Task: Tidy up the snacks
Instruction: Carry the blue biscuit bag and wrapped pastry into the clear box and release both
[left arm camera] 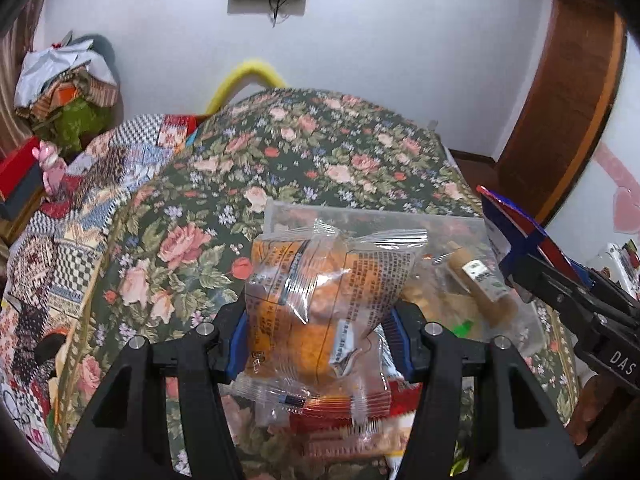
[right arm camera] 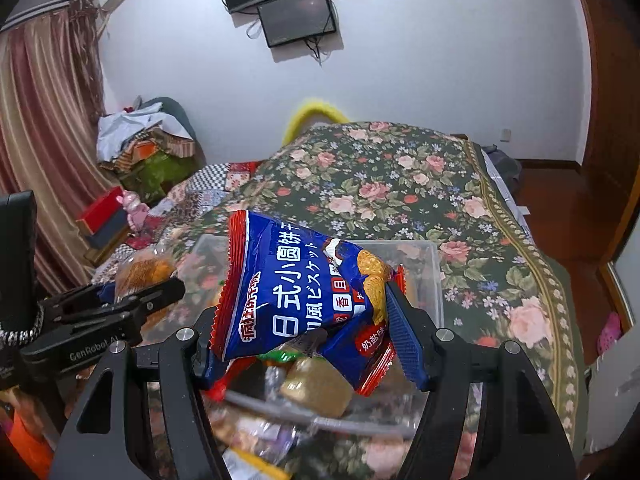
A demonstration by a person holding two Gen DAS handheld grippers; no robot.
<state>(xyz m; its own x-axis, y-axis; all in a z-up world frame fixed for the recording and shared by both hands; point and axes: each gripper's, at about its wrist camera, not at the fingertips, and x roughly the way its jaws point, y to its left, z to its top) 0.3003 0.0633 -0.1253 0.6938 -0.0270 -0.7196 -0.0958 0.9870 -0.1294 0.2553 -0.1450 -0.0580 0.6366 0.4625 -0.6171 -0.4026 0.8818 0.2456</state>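
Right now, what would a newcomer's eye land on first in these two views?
The blue biscuit packet fills the right wrist view, pinched in the right gripper. In the left wrist view, the left gripper clamps a clear-wrapped orange pastry above the clear plastic bin. Under both lies a loud floral bedspread.

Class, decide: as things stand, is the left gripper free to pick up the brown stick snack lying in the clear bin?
Probably not yet. The left gripper is shut on an orange snack packet, so it must drop that first; the stick snack itself lies uncovered in the clear bin.
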